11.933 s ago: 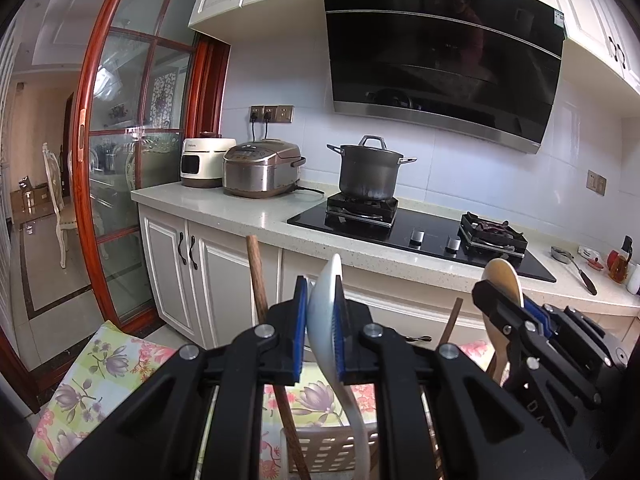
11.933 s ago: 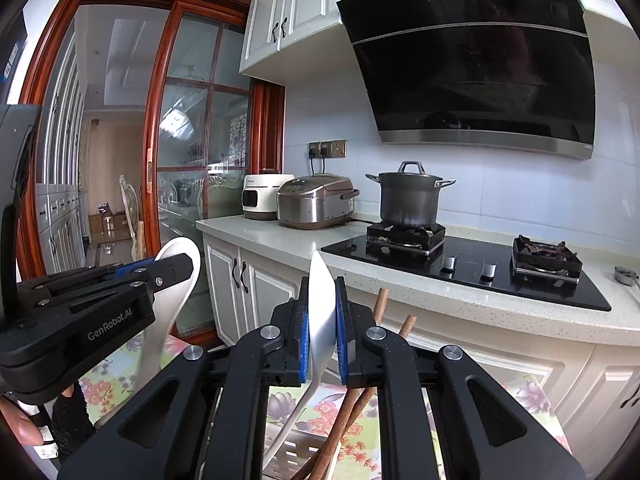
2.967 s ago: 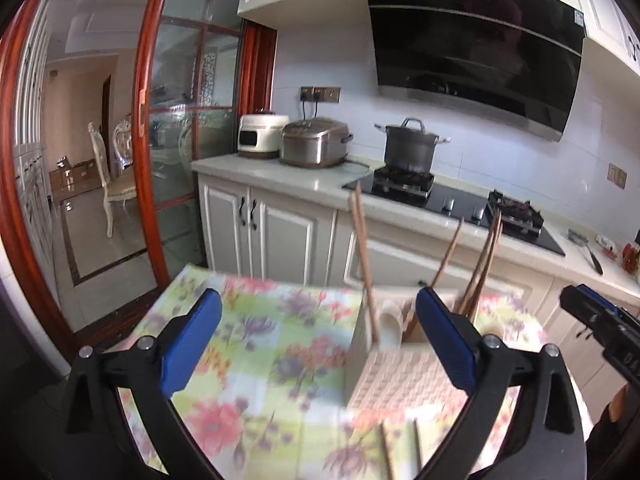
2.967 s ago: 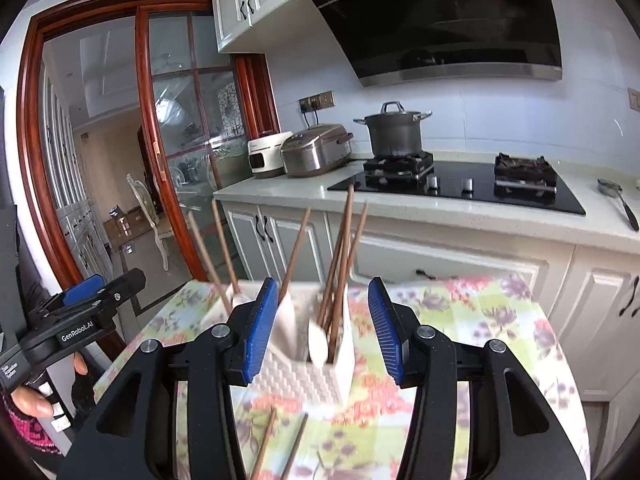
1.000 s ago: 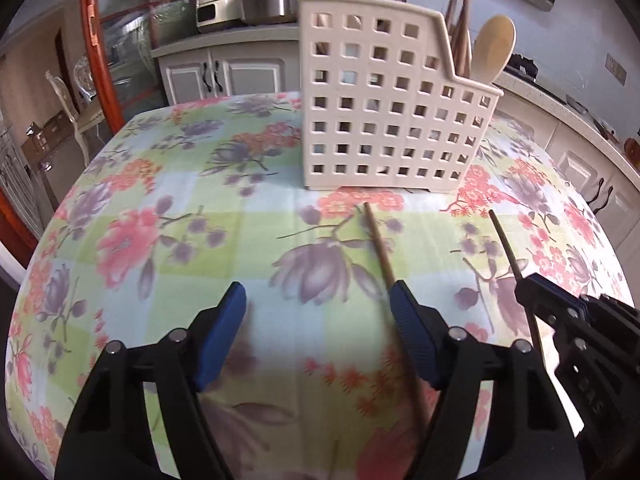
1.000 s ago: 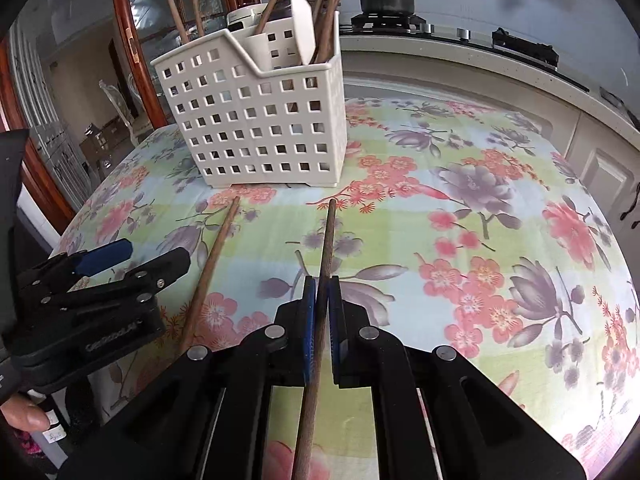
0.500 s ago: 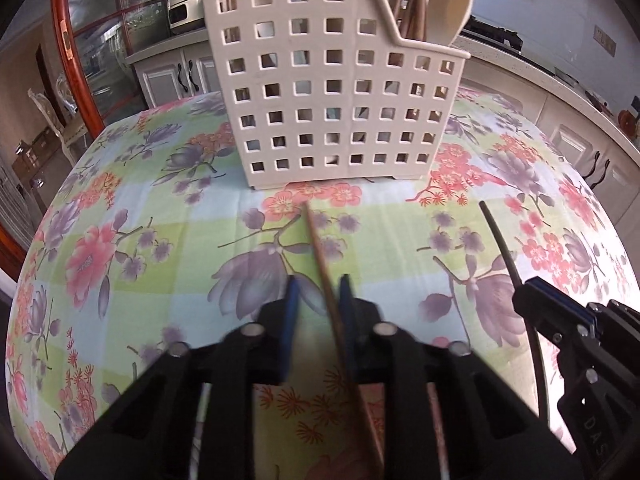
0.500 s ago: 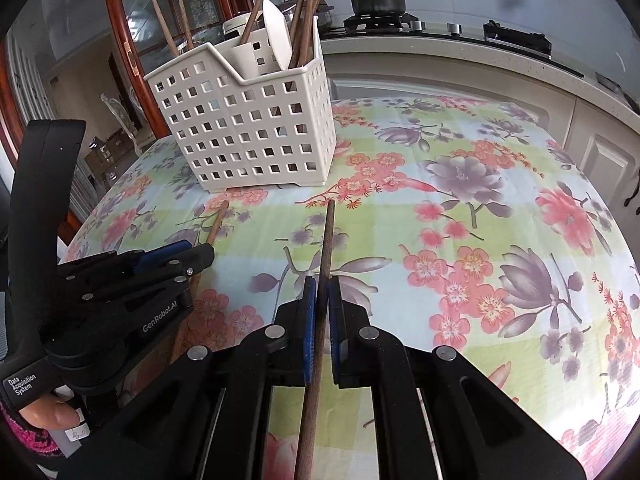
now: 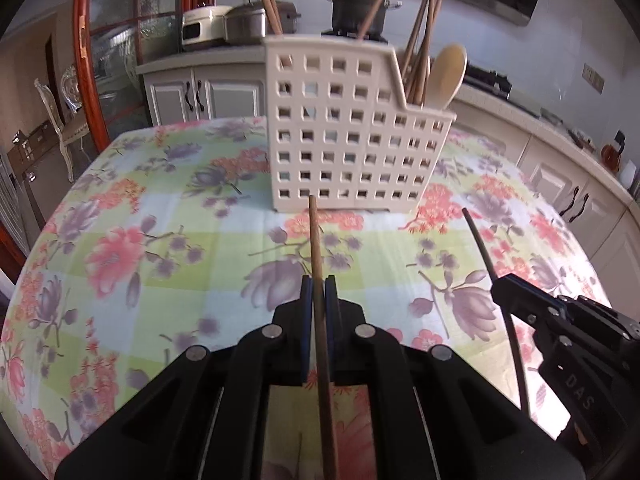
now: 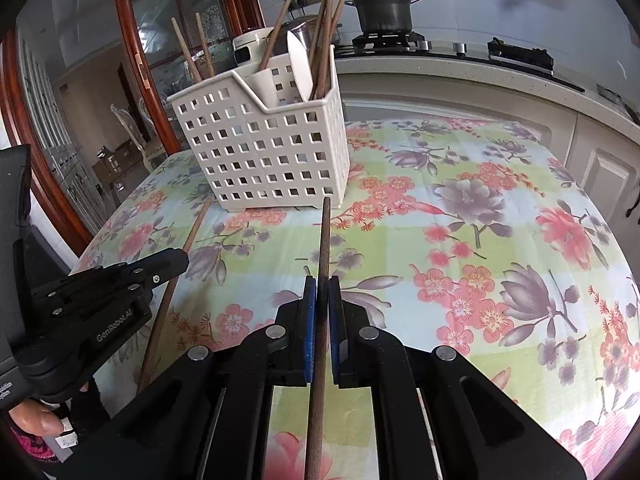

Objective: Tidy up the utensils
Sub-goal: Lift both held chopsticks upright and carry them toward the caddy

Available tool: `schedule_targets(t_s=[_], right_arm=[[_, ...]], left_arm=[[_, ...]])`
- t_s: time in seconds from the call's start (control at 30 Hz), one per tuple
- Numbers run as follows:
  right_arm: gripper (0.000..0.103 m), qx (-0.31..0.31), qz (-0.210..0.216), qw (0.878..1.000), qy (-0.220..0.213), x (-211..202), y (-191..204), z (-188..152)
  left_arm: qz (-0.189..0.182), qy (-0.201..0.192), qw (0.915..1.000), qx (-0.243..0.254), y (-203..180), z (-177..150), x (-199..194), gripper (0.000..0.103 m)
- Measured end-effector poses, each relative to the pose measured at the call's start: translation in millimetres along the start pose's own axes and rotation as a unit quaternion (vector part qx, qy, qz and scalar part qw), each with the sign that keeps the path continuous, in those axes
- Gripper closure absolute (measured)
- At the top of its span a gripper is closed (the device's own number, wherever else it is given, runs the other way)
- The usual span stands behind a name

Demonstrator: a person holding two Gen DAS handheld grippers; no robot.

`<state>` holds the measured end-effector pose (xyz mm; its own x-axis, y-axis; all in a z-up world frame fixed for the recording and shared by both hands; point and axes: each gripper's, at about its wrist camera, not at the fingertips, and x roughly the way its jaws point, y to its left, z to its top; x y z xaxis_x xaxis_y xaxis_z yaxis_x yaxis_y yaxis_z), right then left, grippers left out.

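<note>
A white perforated utensil basket [image 9: 352, 128] [image 10: 264, 148] stands on the flowered tablecloth, holding several brown chopsticks, a wooden spoon [image 9: 446, 74] and a white spoon [image 10: 300, 66]. My left gripper [image 9: 319, 280] is shut on a brown chopstick [image 9: 316, 248] whose tip points at the basket's foot. My right gripper [image 10: 322, 280] is shut on a darker chopstick [image 10: 323, 236], its tip also near the basket's base. In the left wrist view the right gripper [image 9: 500, 284] shows at the right with its chopstick [image 9: 480, 244]. In the right wrist view the left gripper [image 10: 182, 258] shows at the left with its chopstick [image 10: 196, 224].
The round table's cloth [image 9: 140, 240] [image 10: 500, 240] falls away at the edges. Behind it runs a kitchen counter with a stove and pot [image 10: 386, 10], rice cookers [image 9: 224, 28] and white cabinets. A glass door with a red frame [image 9: 86, 48] stands at the left. A hand [image 10: 32, 420] holds the left gripper.
My left gripper has shut on the chopstick that lay on the cloth and raised it a little, backing off from the basket. The right gripper keeps its chopstick, nearly still.
</note>
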<state>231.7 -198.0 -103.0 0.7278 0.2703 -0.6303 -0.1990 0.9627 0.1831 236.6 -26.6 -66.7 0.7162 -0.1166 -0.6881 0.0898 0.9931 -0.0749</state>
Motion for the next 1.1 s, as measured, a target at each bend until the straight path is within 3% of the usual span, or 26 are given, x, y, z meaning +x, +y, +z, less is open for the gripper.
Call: schedule_targets(t_s=[0.37, 0.9, 1.1], right_arm=[[0.097, -0.033, 0.025, 0.997, -0.069, -50.5, 25.9, 10.9], [0.097, -0.053, 0.031, 0.989, -0.133, -102.2, 40.5, 15.2], [0.097, -0.061, 0.03, 0.986, -0.153, -119.5, 46.1, 12.8]], left_arm=[[0.006, -0.108, 0.9941, 0.001, 8.7, -1.4, -83.5, 0.097], [0.018, -0.174, 0.9845, 0.004, 11.0, -4.7, -136.4, 0.097], [0.015, -0.181, 0.9833, 0.005, 10.1, -8.9, -144.9, 0.097]])
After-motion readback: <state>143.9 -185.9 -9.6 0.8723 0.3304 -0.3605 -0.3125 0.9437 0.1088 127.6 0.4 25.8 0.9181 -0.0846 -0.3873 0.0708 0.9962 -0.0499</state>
